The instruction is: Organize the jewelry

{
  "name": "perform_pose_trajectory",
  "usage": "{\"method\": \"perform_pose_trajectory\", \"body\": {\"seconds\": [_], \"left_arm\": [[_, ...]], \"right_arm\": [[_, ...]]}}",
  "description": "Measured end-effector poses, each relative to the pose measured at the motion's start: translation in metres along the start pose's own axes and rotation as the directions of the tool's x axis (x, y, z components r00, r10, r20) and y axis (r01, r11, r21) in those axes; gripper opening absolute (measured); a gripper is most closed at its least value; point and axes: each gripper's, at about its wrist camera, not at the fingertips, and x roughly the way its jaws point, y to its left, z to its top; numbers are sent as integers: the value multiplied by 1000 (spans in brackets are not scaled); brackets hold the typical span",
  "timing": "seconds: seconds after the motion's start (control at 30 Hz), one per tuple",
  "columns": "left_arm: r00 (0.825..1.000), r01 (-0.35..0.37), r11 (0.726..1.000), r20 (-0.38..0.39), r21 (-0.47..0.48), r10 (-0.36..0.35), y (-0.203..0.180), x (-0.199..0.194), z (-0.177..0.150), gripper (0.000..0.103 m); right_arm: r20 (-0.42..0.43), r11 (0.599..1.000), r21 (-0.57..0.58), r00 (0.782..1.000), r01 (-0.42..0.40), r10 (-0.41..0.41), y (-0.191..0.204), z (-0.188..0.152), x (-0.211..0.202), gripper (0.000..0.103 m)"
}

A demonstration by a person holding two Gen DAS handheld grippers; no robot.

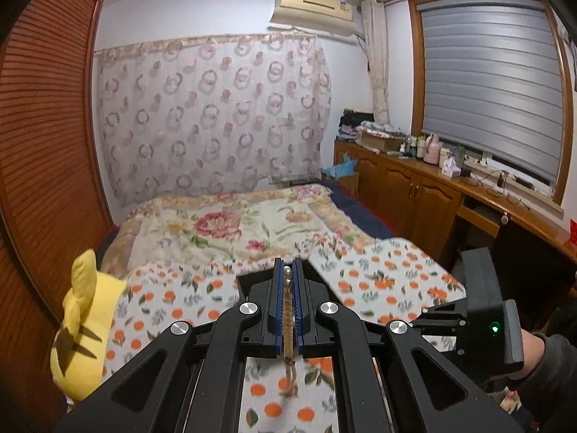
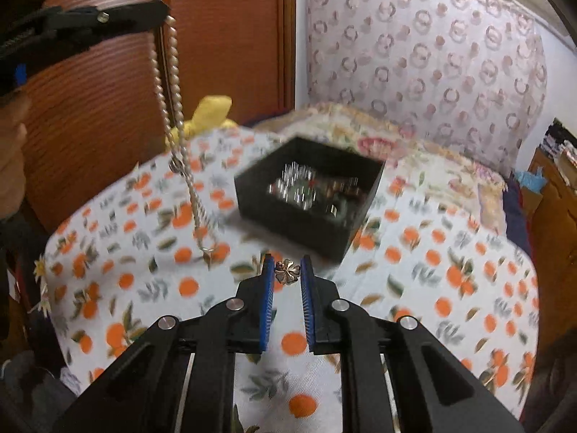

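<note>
My left gripper (image 1: pixel 287 270) is shut on a pearl necklace (image 1: pixel 288 310) that runs between its blue pads. In the right wrist view the left gripper (image 2: pixel 164 11) is at the upper left, and the necklace (image 2: pixel 173 108) hangs from it in a long loop down toward the bedspread. My right gripper (image 2: pixel 286 269) is shut on a small gold flower-shaped piece (image 2: pixel 287 271) at its fingertips, held above the bed just in front of a black open box (image 2: pixel 306 213) with several shiny jewelry items inside. The right gripper also shows in the left wrist view (image 1: pixel 432 315).
The bed carries an orange-print spread (image 2: pixel 450 288) and a floral blanket (image 1: pixel 230 227). A yellow plush toy (image 1: pixel 84 321) lies at the left edge. A wooden wardrobe (image 1: pixel 39 144) stands at the left, and a wooden cabinet (image 1: pixel 414 195) with bottles at the right.
</note>
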Motion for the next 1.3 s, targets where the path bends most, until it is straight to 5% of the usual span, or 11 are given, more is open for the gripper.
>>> {"method": "perform_pose_trajectory", "body": {"seconds": [0.67, 1.03, 1.3], "left_arm": [[999, -22, 1000, 45, -11, 22, -10, 45, 70, 4], [995, -39, 996, -94, -77, 32, 15, 105, 33, 4], [992, -38, 994, -124, -102, 25, 25, 115, 11, 8]], "right_arm": [[82, 999, 44, 997, -14, 10, -42, 57, 7, 16], [28, 994, 98, 999, -39, 37, -58, 62, 51, 16], [21, 989, 139, 998, -56, 54, -64, 59, 68, 22]]}}
